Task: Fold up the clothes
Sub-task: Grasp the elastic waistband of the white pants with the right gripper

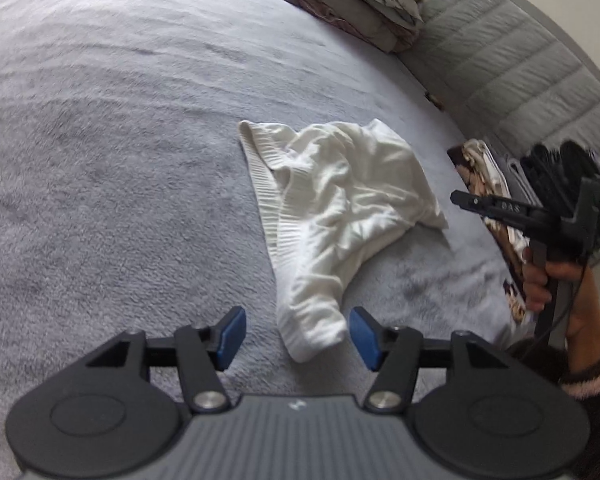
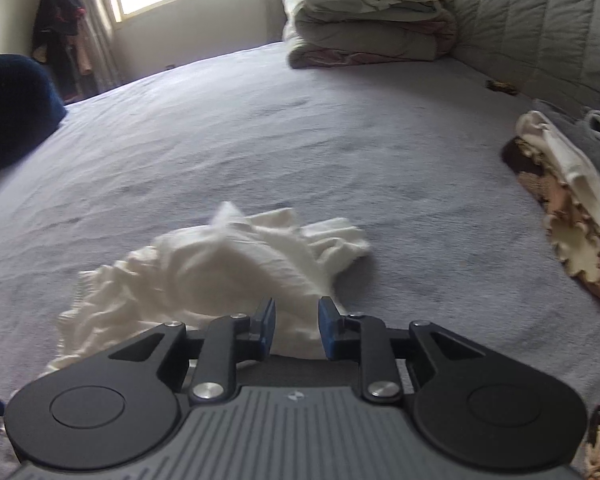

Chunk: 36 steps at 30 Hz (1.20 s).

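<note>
Two bedding stacks (image 2: pixel 364 20) beyond white garment (image 1: pixel 340 208)

White garment on a grey bed — colours of the scene

The crumpled garment (image 1: pixel 336 200) is off-white, with fine ribbing along its hem band; it lies on a plain pale grey, fuzzy bedspread (image 1: pixel 120 140). The left gripper (image 1: pixel 298 334) and the right gripper (image 2: pixel 296 328) are both black with blue pads (image 1: pixel 233 336) and a ribbed grey body. The quilted headboard (image 1: pixel 520 72) is light grey. Stacked bedding (image 2: pixel 364 20) is cream and beige with pinkish-brown markings. At the bed's edge lies a folded cloth (image 2: pixel 572 232) — brown with cream flower shapes — beside a grey piece. The person's sleeve (image 1: pixel 592 376) is dark brown with a pale pink cuff band.
</note>
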Tool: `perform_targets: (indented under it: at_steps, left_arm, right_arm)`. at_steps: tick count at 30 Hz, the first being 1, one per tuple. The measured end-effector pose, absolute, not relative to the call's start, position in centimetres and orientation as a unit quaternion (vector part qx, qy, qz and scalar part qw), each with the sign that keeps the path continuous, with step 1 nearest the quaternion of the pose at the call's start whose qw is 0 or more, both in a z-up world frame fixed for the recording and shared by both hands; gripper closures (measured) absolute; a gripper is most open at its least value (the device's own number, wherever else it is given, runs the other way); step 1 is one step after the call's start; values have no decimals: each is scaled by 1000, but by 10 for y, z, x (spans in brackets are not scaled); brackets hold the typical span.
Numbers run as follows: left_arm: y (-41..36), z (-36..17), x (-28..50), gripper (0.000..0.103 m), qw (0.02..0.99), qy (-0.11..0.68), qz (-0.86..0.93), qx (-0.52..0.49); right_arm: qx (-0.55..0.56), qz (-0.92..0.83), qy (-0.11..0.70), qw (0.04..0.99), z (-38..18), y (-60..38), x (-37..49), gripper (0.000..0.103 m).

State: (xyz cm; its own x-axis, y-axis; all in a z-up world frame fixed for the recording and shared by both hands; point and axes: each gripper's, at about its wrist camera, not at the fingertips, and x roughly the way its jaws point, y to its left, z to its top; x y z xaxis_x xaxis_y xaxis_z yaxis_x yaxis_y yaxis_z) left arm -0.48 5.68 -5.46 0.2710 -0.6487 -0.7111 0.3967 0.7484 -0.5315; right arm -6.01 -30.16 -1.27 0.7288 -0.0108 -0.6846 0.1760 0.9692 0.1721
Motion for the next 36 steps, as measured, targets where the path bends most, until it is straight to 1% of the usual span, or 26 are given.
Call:
perform_targets:
  at_steps: [5, 10, 12, 15, 20, 21, 24, 32, 34, 35, 36]
  left_arm:
    - [55, -66, 12, 46, 774, 520, -321, -162]
    - [52, -76, 28, 53, 767, 533, -308, -182]
    - [49, -77, 32, 56, 767, 533, -309, -179]
    - [44, -77, 34, 59, 769, 532, -313, -169]
    - [45, -82, 36, 60, 765, 532, -324, -166]
    - [46, -82, 36, 60, 764, 531, -327, -166]
    - [48, -84, 34, 60, 762, 528, -338, -164]
    - [50, -84, 29, 60, 760, 525, -350, -154]
    - [49, -84, 29, 59, 761, 525, -349, -151]
    - [48, -84, 29, 59, 762, 525, -349, -150]
    - [48, -83, 29, 59, 762, 525, -348, -151]
  right_arm:
    - [110, 14, 371, 922, 5, -265, -39, 77]
    - [107, 83, 384, 913, 12, -218, -9, 77]
    - [111, 106, 393, 907, 11, -199, 5, 77]
    - [123, 136, 411, 893, 3, -173, 27, 77]
    - [108, 148, 439, 880, -19, -138, 54, 77]
    - [101, 146, 446, 877, -23, -133, 59, 76]
    - [76, 137, 461, 874, -35, -122, 68, 64]
    - [-12, 118, 435, 892, -52, -111, 64, 60]
    - [-10, 120, 430, 895, -53, -115, 63, 61]
    - [-8, 121, 428, 896, -54, -116, 63, 62]
    - [-7, 120, 426, 897, -54, -118, 63, 71]
